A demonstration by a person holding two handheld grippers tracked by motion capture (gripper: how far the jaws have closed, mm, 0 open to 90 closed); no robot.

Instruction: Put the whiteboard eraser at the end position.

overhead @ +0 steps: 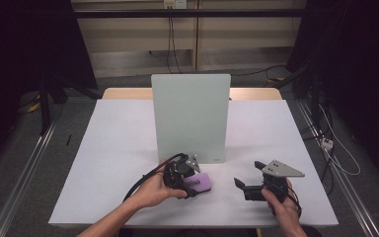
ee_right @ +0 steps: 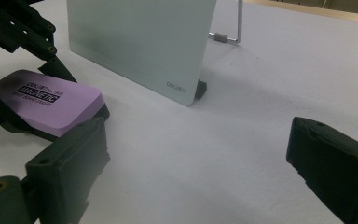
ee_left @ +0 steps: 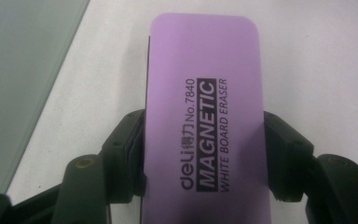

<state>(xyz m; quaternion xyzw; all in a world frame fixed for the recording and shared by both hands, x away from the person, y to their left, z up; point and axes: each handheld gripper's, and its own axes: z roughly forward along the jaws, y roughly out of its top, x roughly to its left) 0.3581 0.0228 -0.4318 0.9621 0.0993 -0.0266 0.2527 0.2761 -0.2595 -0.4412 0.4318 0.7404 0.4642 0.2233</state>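
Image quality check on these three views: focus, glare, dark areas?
High view: table evenly lit, surroundings fall to near black, slightly soft overall. Left gripper view: purple eraser sharp enough to read its print, with the left tongs closed on its sides; whiteboard at the edge is blurred. Right gripper view: near jaws soft, whiteboard's lower edge casts a faint shadow, no strong glare.

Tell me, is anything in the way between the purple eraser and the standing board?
Nothing visible. The left gripper clamps the purple eraser, and bare table lies between it and the standing board.
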